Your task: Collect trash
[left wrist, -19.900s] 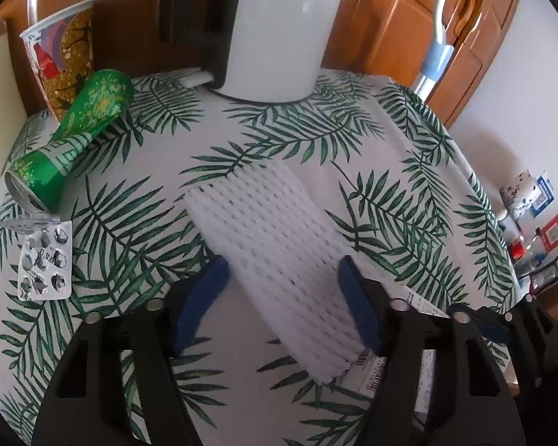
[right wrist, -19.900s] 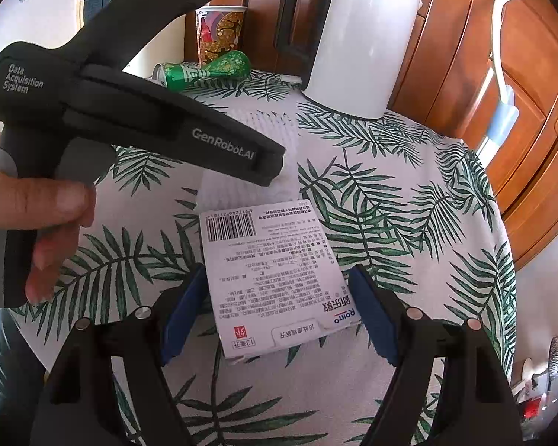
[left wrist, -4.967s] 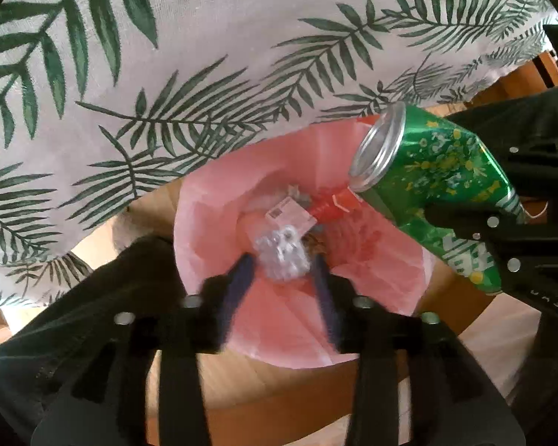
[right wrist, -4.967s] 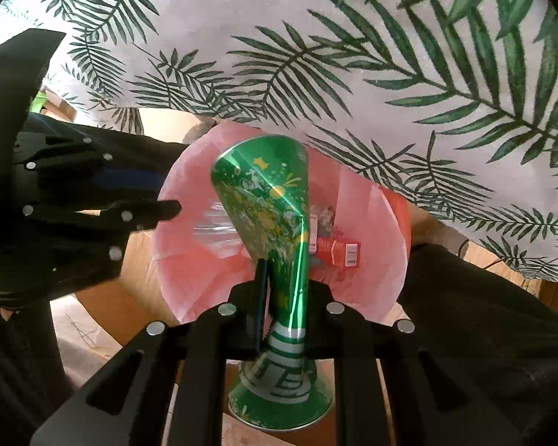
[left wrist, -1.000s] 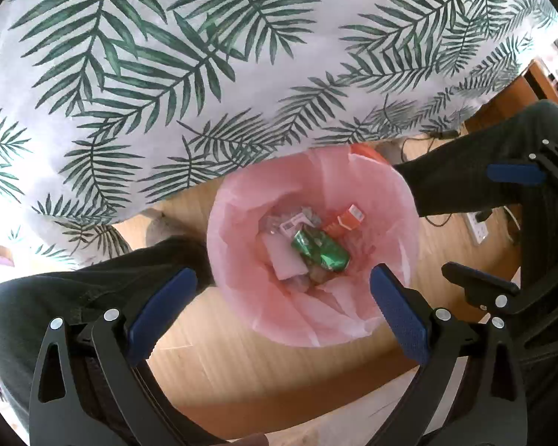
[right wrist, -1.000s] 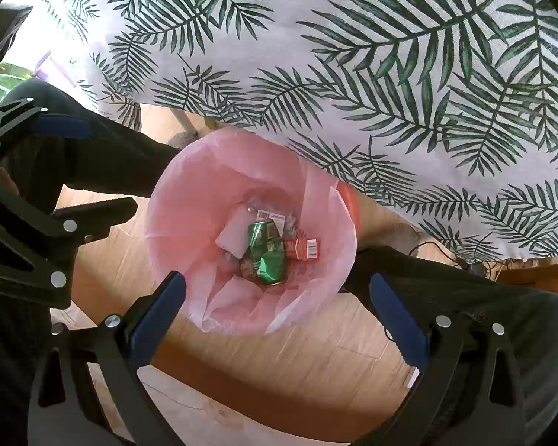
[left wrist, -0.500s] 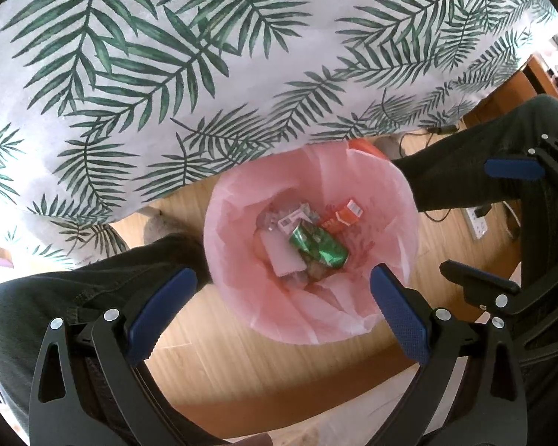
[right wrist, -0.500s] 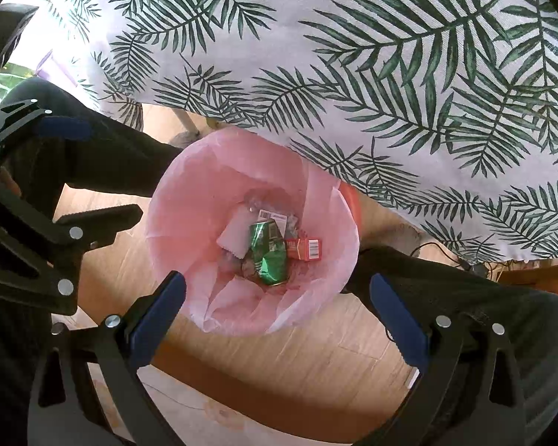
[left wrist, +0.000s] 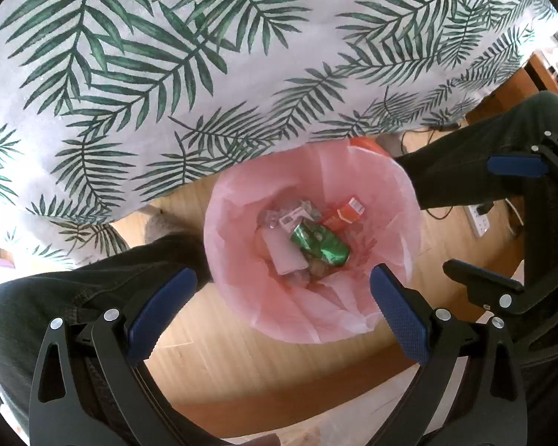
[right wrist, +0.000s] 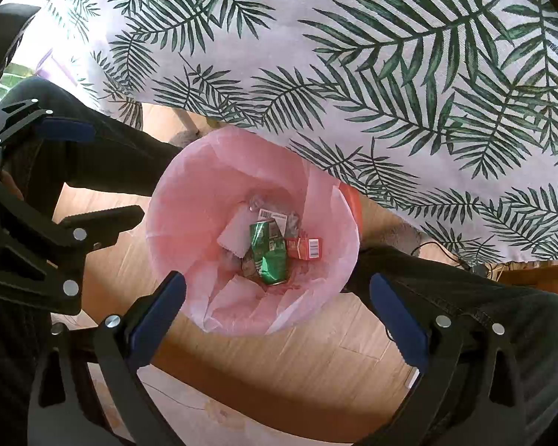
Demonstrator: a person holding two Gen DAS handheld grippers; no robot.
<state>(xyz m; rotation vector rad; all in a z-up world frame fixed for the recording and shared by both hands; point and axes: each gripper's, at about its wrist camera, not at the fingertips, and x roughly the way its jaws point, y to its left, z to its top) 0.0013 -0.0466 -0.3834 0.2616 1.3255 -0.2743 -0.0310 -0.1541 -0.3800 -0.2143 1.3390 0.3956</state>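
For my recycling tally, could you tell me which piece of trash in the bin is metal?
The green can, crushed, lying on top in the pink-lined bin; the rest are cardboard, paper or plastic.

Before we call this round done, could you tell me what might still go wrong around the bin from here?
The pink liner lies loose and crumpled at the near rim; more trash might drag it down. The bin sits partly under the tablecloth edge, so the left tongs or right tongs, both open and empty, could snag the cloth when lifting. The person's legs flank the bin and could knock it.
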